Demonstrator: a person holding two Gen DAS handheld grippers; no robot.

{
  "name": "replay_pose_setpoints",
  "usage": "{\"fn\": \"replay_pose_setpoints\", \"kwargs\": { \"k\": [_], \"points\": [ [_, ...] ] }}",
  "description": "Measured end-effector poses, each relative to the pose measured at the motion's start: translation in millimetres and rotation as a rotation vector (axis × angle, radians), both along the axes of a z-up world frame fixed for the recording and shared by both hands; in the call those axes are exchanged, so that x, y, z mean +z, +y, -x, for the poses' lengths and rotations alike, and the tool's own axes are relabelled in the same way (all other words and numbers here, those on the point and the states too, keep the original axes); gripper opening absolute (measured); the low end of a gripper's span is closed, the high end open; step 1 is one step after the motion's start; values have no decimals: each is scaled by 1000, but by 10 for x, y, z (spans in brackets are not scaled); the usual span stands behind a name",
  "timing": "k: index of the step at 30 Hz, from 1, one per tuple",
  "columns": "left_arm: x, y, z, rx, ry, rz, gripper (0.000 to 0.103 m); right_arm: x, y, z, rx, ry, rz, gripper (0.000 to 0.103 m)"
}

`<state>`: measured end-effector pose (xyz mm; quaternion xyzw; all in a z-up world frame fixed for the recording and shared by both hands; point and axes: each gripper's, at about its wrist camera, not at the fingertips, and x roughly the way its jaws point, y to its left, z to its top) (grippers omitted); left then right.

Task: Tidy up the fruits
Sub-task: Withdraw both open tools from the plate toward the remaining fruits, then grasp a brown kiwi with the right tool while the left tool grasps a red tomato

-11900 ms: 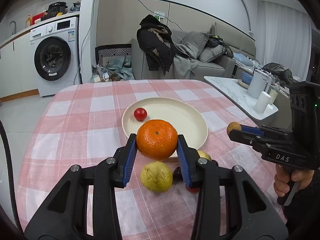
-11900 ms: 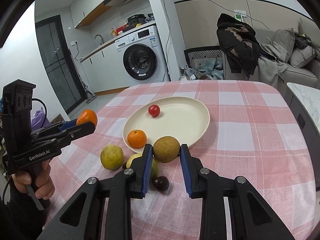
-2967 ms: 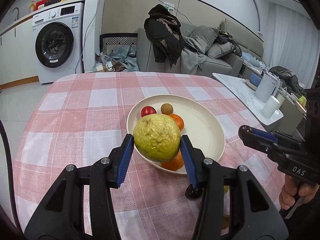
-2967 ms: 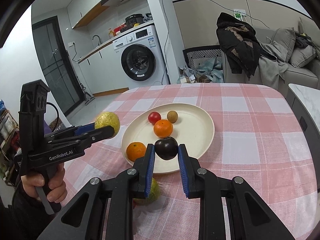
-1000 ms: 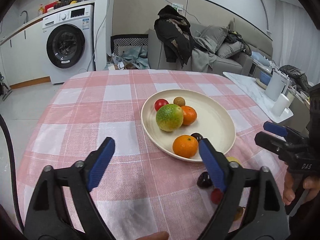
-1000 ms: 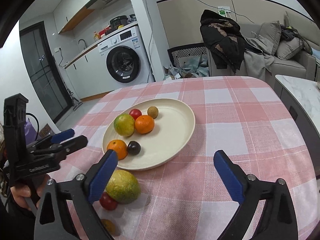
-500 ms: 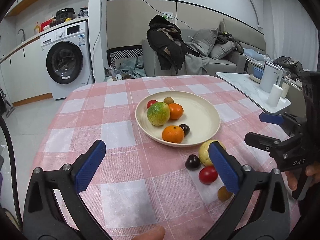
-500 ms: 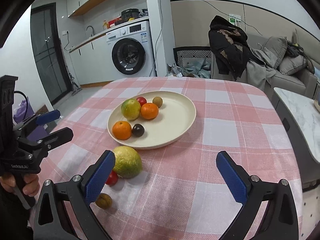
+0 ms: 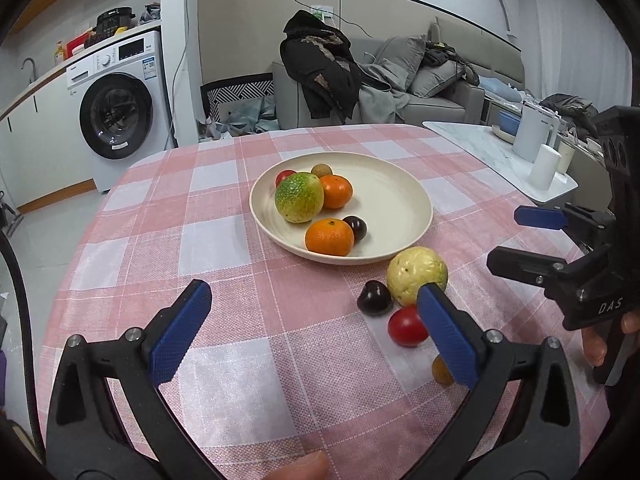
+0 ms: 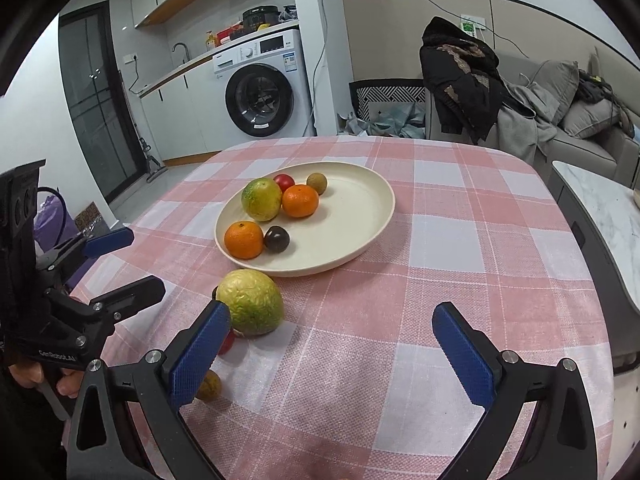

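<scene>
step: next fruit to be picked | left gripper (image 9: 312,332): jaws spread, empty | right gripper (image 10: 332,348): jaws spread, empty | round yellow-green fruit (image 10: 253,301): on pink checked tabletop (image 10: 460,272), just beside cream round plate (image 10: 360,240), ahead-left of right jaws, judged nearer

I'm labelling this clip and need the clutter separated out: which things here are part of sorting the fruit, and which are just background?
Part of the job:
- cream plate
- fruit already on the plate: green-yellow citrus, two oranges, dark plum
- loose fruit on the tablecloth: yellow-green fruit, dark plum, red tomato

Just lying about:
- washing machine
- sofa with black jacket
- white jug
</scene>
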<state>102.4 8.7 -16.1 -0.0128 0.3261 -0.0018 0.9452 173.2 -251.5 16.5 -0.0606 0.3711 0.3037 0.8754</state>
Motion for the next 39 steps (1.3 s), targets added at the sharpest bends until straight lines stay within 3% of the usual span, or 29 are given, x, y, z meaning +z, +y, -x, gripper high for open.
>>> {"fn": "replay_pose_setpoints", "kwargs": {
  "k": [5, 23, 39],
  "points": [
    [-26, -27, -8, -11, 9, -25, 103, -25, 104, 77, 34, -17, 58, 103],
    [-57, 88, -41, 8, 27, 12, 103, -238, 415, 281, 223, 70, 117, 103],
    [-111, 59, -67, -1, 45, 2, 103, -441, 529, 310, 238, 112, 205, 103]
  ]
}}
